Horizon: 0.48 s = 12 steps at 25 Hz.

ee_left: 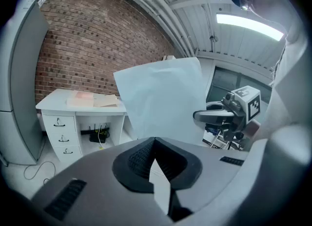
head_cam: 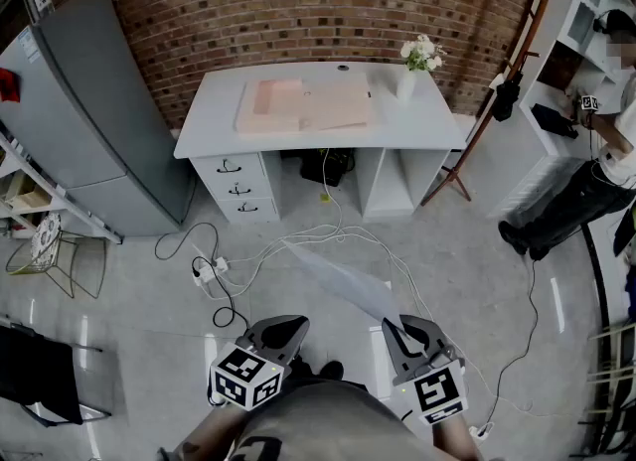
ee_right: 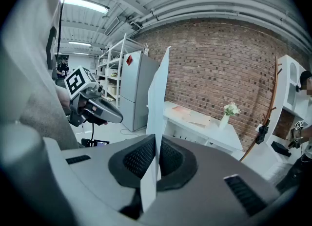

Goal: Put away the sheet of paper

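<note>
- While the sheet of paper (ee_right: pixel 158 98) is standing upright over the floor (head_cam: pixel 149 350), well short of the desk (head_cam: pixel 427 121), only the right gripper (ee_right: pixel 157 141) is pinching its edge.
- The left gripper (ee_left: pixel 155 143), jaws together, is idling beside it; this one-point hold is likely risking sag or slip.

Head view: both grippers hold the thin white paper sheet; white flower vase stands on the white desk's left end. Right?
No: the head view shows the white flower vase on the right end of the white desk. Both the left gripper and right gripper do hold the thin white paper sheet.
</note>
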Each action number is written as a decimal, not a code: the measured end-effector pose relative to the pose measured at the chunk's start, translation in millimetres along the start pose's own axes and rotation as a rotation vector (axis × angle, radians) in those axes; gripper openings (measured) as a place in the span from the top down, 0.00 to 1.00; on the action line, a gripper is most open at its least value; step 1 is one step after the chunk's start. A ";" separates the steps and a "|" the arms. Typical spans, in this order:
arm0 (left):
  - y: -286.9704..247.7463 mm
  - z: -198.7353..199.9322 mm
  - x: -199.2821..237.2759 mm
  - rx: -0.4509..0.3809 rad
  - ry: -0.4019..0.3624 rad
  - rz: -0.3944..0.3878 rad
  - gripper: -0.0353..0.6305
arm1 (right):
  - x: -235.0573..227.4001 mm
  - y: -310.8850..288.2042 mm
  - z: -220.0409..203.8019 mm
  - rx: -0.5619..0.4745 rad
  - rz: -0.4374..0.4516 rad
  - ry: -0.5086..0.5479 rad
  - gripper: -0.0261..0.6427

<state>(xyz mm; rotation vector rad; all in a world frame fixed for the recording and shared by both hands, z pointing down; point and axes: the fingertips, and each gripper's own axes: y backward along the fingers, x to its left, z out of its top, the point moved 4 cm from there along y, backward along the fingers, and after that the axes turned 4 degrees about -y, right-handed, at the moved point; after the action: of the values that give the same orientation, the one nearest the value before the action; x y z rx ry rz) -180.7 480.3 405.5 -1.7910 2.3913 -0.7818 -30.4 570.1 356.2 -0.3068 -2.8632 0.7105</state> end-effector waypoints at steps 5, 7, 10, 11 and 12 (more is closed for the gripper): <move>-2.7 6.1 6.7 0.006 -0.003 0.005 0.93 | -7.9 -5.8 4.7 -0.002 0.000 -0.009 0.93; -6.0 8.2 12.4 0.005 -0.002 0.006 0.93 | -10.7 -9.6 6.3 0.001 -0.004 -0.006 0.93; -14.2 13.3 21.5 0.003 0.002 -0.004 0.93 | -17.2 -14.7 10.8 0.005 -0.018 -0.008 0.93; -17.5 15.9 24.9 0.002 0.003 -0.010 0.93 | -20.1 -16.5 13.5 0.000 -0.025 -0.013 0.93; -21.2 18.6 28.2 0.002 0.005 -0.019 0.93 | -23.3 -18.3 16.3 -0.007 -0.033 -0.019 0.93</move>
<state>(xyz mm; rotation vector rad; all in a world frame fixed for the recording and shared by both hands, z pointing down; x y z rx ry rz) -164.8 443.7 405.4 -1.8154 2.3794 -0.7920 -14.3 541.5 347.9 -0.2547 -2.8823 0.7016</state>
